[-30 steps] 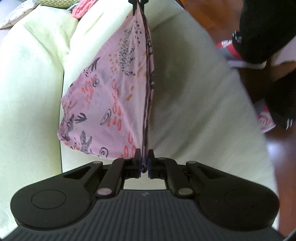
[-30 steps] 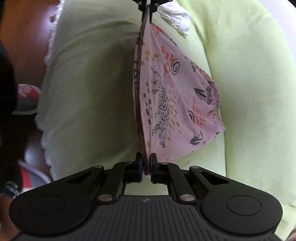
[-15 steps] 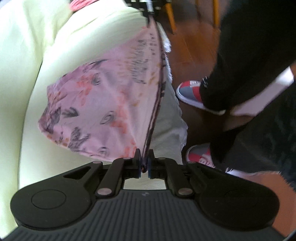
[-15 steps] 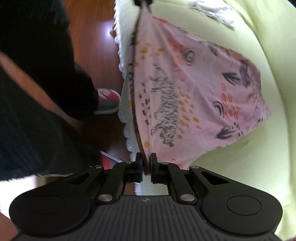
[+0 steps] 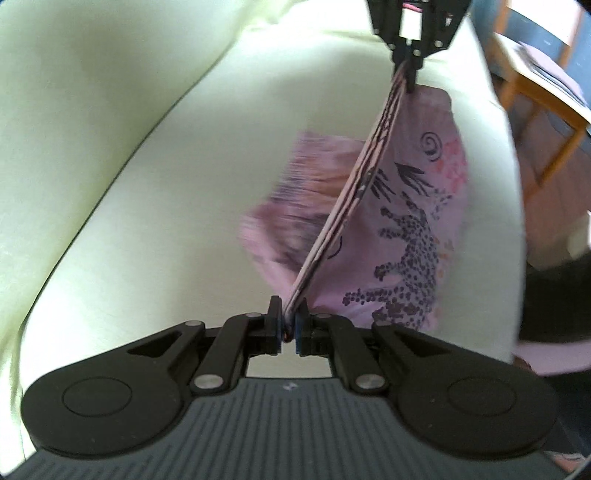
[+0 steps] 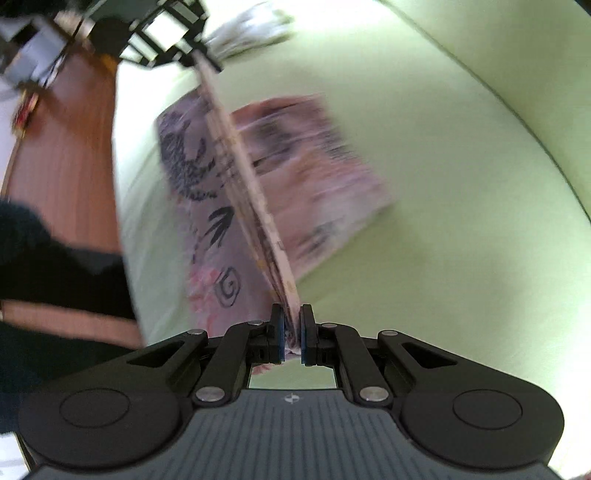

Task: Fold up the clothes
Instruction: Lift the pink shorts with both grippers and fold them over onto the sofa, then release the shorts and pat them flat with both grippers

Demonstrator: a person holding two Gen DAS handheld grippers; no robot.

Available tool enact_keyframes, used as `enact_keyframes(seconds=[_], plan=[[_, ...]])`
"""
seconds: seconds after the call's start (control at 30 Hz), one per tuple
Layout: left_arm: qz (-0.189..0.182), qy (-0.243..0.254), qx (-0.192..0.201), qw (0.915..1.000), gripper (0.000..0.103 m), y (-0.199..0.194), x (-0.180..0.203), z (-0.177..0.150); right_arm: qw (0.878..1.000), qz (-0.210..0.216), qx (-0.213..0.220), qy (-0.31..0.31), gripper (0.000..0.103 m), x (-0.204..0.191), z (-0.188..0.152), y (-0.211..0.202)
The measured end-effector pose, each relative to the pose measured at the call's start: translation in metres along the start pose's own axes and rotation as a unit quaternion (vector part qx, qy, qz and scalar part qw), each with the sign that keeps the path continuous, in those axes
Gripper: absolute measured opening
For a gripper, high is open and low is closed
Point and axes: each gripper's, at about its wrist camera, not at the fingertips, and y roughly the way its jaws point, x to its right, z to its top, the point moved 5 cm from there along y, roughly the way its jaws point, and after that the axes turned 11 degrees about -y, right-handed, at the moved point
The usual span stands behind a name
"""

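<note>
Pale green sofa cushions point(image 5: 155, 206) fill most of the left wrist view, with a wooden chair point(image 5: 546, 92) on a brown floor off to the right. Close to the camera, the left gripper point(image 5: 290, 325) is clamped on one end of the folded edge of a pink printed garment point(image 5: 413, 221). That edge runs taut up to the right gripper point(image 5: 410, 79) at the top, which pinches the other end, so the cloth hangs in the air above the seat, one flap showing a spotted cat print and the other blurred as if swinging. From the right wrist view the same sofa point(image 6: 461, 184) lies below, brown floor point(image 6: 66, 177) to the left and a dark sleeve point(image 6: 55, 266) at the edge. Here the right gripper point(image 6: 291, 328) is closed on several layers of the garment point(image 6: 207, 206), and the left gripper point(image 6: 199, 55) grips the far end near a white fringed cloth point(image 6: 251, 29), too blurred to name. My worry is that the swinging flaps land uneven or creased if lowered while they sway, or that a thin layer slips from a pinch and the fold opens. No basket or box is in sight.
</note>
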Motion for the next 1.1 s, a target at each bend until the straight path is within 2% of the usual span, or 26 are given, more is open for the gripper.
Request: enact_keyframes(seconds=[0.17, 0.4, 0.47, 0.5, 0.53, 0.57, 0.63, 0.7, 0.73, 0.8, 0.87, 0.93, 1.0, 1.1], plan=[[0.007, -0.017, -0.009, 0.9998, 0.004, 0.023, -0.024, 0.014, 1.000, 0.001, 0.003, 0.019, 0.007, 0.044, 0.006, 0.011], [0.004, -0.039, -0.029, 0.9988, 0.006, 0.045, -0.032, 0.015, 0.999, 0.004, -0.008, 0.039, 0.010, 0.063, -0.001, 0.035], [0.008, -0.074, -0.031, 0.9968, 0.014, 0.050, -0.040, 0.016, 0.998, -0.024, -0.017, 0.058, 0.023, 0.069, -0.007, 0.042], [0.014, -0.100, -0.033, 0.9943, 0.017, 0.050, -0.046, 0.016, 0.996, -0.046, -0.022, 0.076, 0.042, 0.073, -0.010, 0.044], [0.020, -0.126, -0.035, 0.9912, 0.023, 0.050, -0.052, 0.015, 0.993, -0.067, -0.024, 0.091, 0.054, 0.076, -0.015, 0.043], [0.029, -0.152, -0.031, 0.9874, 0.022, 0.047, -0.060, 0.012, 0.991, -0.084, -0.022, 0.106, 0.057, 0.078, -0.021, 0.042], [0.043, -0.212, -0.029, 0.9758, 0.021, 0.039, -0.074, 0.001, 0.980, -0.133, -0.024, 0.147, 0.059, 0.081, -0.037, 0.036], [0.041, -0.285, -0.020, 0.9575, 0.018, 0.023, -0.082, -0.015, 0.962, -0.166, -0.009, 0.215, 0.059, 0.078, -0.059, 0.025], [0.031, -0.318, -0.014, 0.9474, 0.018, 0.015, -0.081, -0.024, 0.952, -0.169, 0.013, 0.253, 0.059, 0.070, -0.070, 0.019], [0.008, -0.369, -0.004, 0.9293, 0.018, -0.001, -0.066, -0.045, 0.931, -0.147, 0.078, 0.326, 0.059, 0.045, -0.091, 0.005], [-0.017, -0.405, 0.000, 0.9143, 0.018, -0.013, -0.041, -0.067, 0.908, -0.107, 0.133, 0.383, 0.059, 0.006, -0.108, 0.004], [-0.053, -0.435, 0.000, 0.8987, 0.023, -0.018, -0.012, -0.082, 0.890, -0.062, 0.167, 0.419, 0.059, -0.038, -0.116, 0.014], [-0.082, -0.463, -0.001, 0.8828, 0.027, -0.021, 0.017, -0.093, 0.879, -0.028, 0.185, 0.439, 0.059, -0.080, -0.118, 0.028], [-0.069, -0.485, 0.005, 0.8720, 0.032, -0.015, 0.041, -0.103, 0.860, -0.006, 0.212, 0.464, 0.059, -0.120, -0.116, 0.042]])
